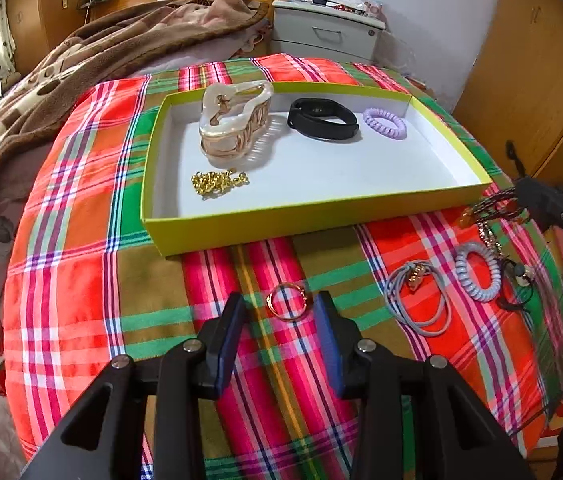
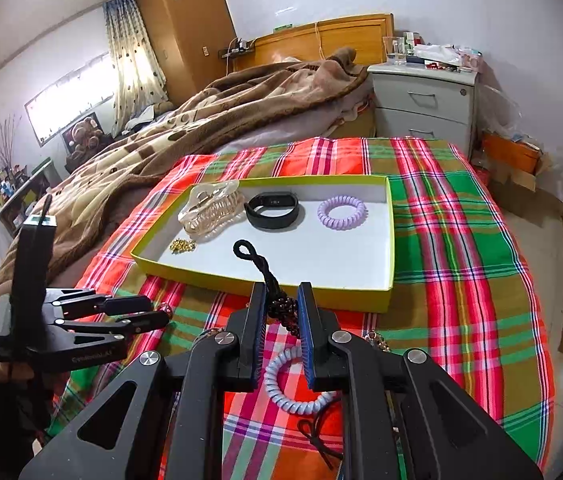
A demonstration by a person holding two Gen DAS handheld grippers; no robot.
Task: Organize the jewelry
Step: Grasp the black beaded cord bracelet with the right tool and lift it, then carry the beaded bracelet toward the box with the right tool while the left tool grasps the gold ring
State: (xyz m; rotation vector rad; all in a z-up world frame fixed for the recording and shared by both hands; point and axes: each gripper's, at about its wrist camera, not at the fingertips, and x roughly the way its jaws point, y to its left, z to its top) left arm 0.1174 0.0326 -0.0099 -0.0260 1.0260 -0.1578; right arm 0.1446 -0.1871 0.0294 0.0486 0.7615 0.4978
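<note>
Left wrist view: our left hand-held gripper [image 1: 279,310] is open, its pads either side of a gold ring [image 1: 289,303] lying on the plaid cloth [image 1: 81,280]. Risk: the thin ring may slip out flat as the pads close. The yellow tray [image 1: 241,226] beyond holds a hair claw [image 1: 233,124].

Right wrist view: our right hand-held gripper [image 2: 280,304] pinches a beaded cord bracelet [image 2: 279,306]; its dangling tail could snag the spiral hair tie [image 2: 293,384] below. The setting is a bedroom: bed, brown blanket [image 2: 201,120], nightstand [image 2: 425,100].
</note>
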